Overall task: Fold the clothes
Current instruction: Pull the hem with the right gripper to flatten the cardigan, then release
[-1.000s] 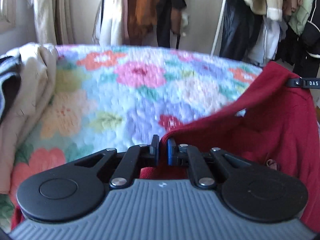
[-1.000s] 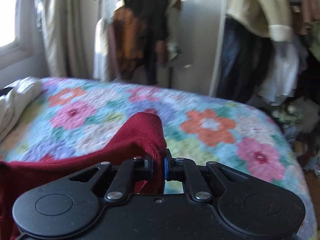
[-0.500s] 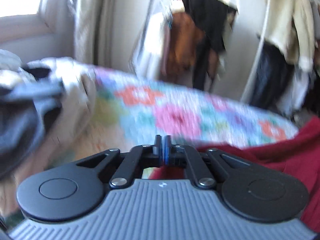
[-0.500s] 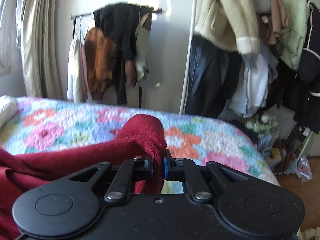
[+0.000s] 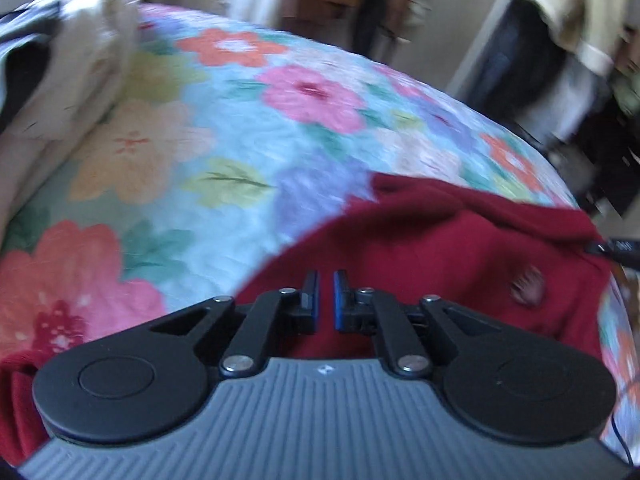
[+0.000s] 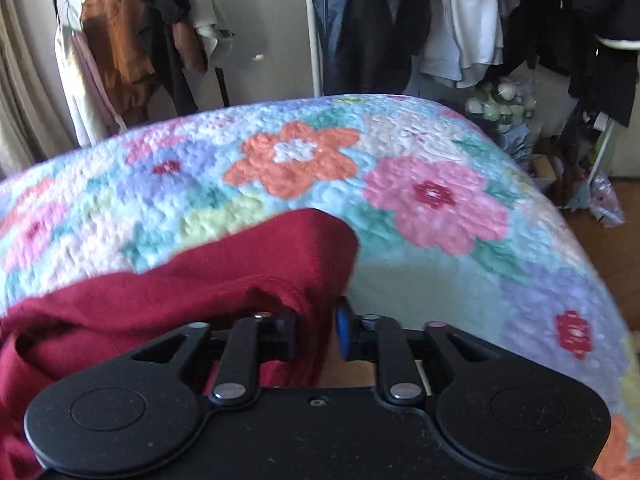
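A dark red knit garment [image 5: 460,248] lies across the flowered quilt [image 5: 224,136] on the bed. My left gripper [image 5: 326,300] hovers over its near edge with the jaws a small gap apart and no cloth between them. In the right wrist view the same red garment [image 6: 224,280] bunches over my right gripper [image 6: 320,328]. Its jaws stand a little apart with a fold of the red cloth still lying between them. A black tag [image 5: 616,248] shows at the garment's far right edge.
A pile of cream and dark clothes [image 5: 60,64] sits on the bed at the far left. Clothes racks with hanging garments [image 6: 132,40] stand against the wall behind the bed. Clutter [image 6: 504,100] lies on the floor at the right.
Both grippers have dropped toward the bed and the red garment now lies on the quilt. Both jaws have parted from shut; the left has let go of the cloth.
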### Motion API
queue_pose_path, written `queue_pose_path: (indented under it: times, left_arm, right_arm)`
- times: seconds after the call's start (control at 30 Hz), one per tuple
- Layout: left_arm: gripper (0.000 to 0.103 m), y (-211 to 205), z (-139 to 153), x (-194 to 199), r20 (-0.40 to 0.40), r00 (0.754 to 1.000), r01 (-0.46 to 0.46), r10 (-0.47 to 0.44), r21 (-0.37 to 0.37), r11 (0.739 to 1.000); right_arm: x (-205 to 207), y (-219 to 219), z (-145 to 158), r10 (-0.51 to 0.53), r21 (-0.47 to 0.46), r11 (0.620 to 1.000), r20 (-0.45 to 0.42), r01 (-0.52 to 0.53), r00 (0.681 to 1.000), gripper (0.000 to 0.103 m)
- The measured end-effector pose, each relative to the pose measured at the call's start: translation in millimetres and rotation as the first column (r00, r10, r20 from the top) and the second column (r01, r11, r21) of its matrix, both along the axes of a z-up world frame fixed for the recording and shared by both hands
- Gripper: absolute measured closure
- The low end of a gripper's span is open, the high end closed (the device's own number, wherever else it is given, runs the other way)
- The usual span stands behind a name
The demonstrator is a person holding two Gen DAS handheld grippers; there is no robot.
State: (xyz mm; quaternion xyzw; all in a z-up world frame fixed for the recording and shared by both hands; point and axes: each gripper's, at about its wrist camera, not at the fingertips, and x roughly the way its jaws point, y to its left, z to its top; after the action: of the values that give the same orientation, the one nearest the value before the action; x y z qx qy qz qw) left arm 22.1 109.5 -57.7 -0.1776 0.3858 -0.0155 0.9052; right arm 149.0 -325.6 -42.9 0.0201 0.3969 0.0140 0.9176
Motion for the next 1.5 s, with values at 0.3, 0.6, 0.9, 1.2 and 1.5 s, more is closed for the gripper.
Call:
queue_pose_path:
  times: [0.3, 0.6, 0.9, 1.2, 1.5]
  left_arm:
    - [0.059, -59, 16, -45, -0.098, 0.973, 0.195, -0.207, -0.125, 0.973]
    - [0.059, -79, 8, -85, -0.143, 0.958, 0.235, -0.248, -0.105, 0.966]
    - [0.044, -92, -10, -105, -0.197, 0.956, 0.199, -0.217, -0.107, 0.974]
    - [0.090, -91, -10, -112, -0.129, 0.970, 0.196, -0.207, -0.091, 0.976]
    - [0.095, -105, 19, -133, -0.019, 0.956, 0.288, -0.293, -0.124, 0.949]
  right_arm:
    - [-66, -4, 14, 0.303, 0.159, 0.946, -0.124, -0.282, 0.945, 0.049]
    - [-105, -8, 30, 0.562, 0.172, 0.823, -0.388, -0.542, 0.730, 0.047]
    - [-109, -20, -24, 0.542, 0.263, 0.839, -0.484, -0.477, 0.687, 0.038]
    - [-118, 28, -29, 0.580, 0.129, 0.793, -0.460, -0.595, 0.673, 0.096]
    - [-141, -1, 44, 0.517, -0.055, 0.785, -0.492, -0.617, 0.701, 0.097]
